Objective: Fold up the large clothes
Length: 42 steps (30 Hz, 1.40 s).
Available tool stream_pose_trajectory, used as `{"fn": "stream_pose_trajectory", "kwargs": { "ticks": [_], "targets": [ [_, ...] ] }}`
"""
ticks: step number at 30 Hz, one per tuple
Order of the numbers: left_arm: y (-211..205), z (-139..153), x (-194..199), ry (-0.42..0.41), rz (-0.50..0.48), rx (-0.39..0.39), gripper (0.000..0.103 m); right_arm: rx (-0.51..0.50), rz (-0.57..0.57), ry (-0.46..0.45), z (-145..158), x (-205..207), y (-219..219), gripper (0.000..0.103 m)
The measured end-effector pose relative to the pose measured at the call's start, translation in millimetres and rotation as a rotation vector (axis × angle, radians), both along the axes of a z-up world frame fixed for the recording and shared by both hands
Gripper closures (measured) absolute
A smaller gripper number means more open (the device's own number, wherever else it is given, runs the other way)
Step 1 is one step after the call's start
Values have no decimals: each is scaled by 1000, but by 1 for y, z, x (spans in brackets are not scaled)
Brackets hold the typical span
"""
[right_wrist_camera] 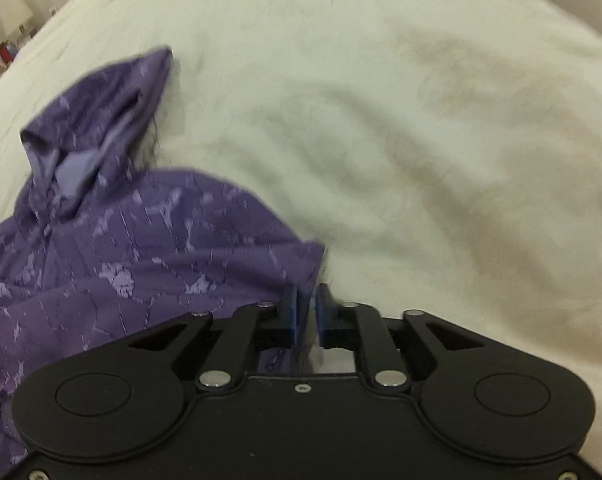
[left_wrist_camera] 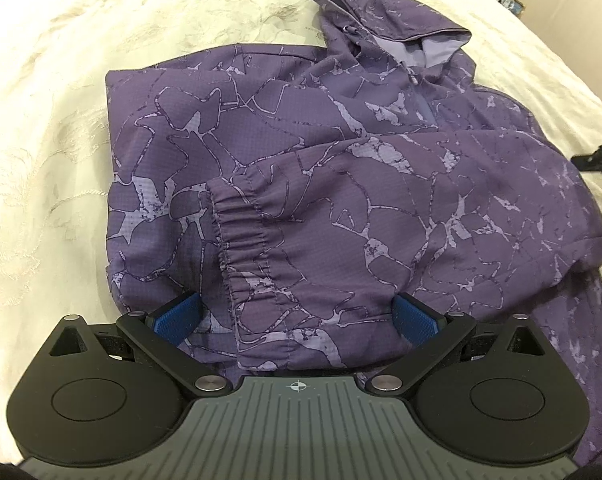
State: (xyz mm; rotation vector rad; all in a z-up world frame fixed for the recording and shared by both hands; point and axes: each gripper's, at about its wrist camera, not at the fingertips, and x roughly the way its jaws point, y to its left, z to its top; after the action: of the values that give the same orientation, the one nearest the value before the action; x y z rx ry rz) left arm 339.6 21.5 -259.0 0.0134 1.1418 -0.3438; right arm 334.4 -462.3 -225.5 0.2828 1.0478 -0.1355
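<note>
Two blue pads (right_wrist_camera: pixel 291 312) of the right gripper (right_wrist_camera: pixel 305 312) stand nearly together, pinching the jacket (left_wrist_camera: pixel 301 152) edge at its 3 o'clock side; take a full fold of cloth before lifting it across. Left gripper (left_wrist_camera: pixel 297 320) stands wide open over the elastic cuff (left_wrist_camera: pixel 237 224), holding nothing. Outward, the jacket lies on the cream bedspread (left_wrist_camera: pixel 53 120), hood (left_wrist_camera: pixel 385 20) at 12 o'clock. Blur hides how much fabric the right pads hold; the hem is cut off.

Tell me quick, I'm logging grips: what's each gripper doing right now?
Left gripper: open, jaws wide apart over the sleeve cuff, holding nothing.
Right gripper: jaws nearly closed, pinching the purple hoodie at its edge.
</note>
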Motion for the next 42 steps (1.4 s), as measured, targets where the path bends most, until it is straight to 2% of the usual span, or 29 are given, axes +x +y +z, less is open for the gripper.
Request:
{"fn": "stream_pose_trajectory", "kwargs": {
  "ticks": [2,4,6,7,9,12,15,19,21,24,27,31,38,42],
  "targets": [
    [0,4,-1,-7,8,-3,0,-9,24,-64,18,-9,7,81],
    [0,10,-4,-38,20,-12,1,-27,108,-123,33,-18,21,79],
    [0,17,-8,-68,27,-22,1,-42,205,-151,38,-27,40,48],
    [-1,18,-9,-76,27,-23,0,-39,247,-146,36,-33,50,43],
    [-4,17,-7,-71,19,-4,0,-31,282,-109,25,-40,62,42],
    [-6,9,0,-54,13,101,0,-101,248,-1,-1,-42,66,41],
    [-4,8,6,-37,28,102,0,-133,166,39,-12,-47,56,40],
    [-1,24,0,-81,40,80,0,-113,121,-15,10,-58,51,37],
    [5,34,-6,-101,48,53,0,-102,131,-66,23,-68,53,23],
    [14,48,-21,-129,68,32,0,-72,151,-133,41,-87,60,19],
    [22,59,-36,-148,89,20,0,-57,162,-157,52,-107,70,15],
    [30,68,-60,-157,102,17,0,-20,172,-164,55,-131,86,7],
    [40,71,-105,-122,104,12,0,21,178,-108,42,-173,106,7],
    [42,72,-119,-87,107,-4,0,39,188,-74,36,-190,114,6]
  ]
}}
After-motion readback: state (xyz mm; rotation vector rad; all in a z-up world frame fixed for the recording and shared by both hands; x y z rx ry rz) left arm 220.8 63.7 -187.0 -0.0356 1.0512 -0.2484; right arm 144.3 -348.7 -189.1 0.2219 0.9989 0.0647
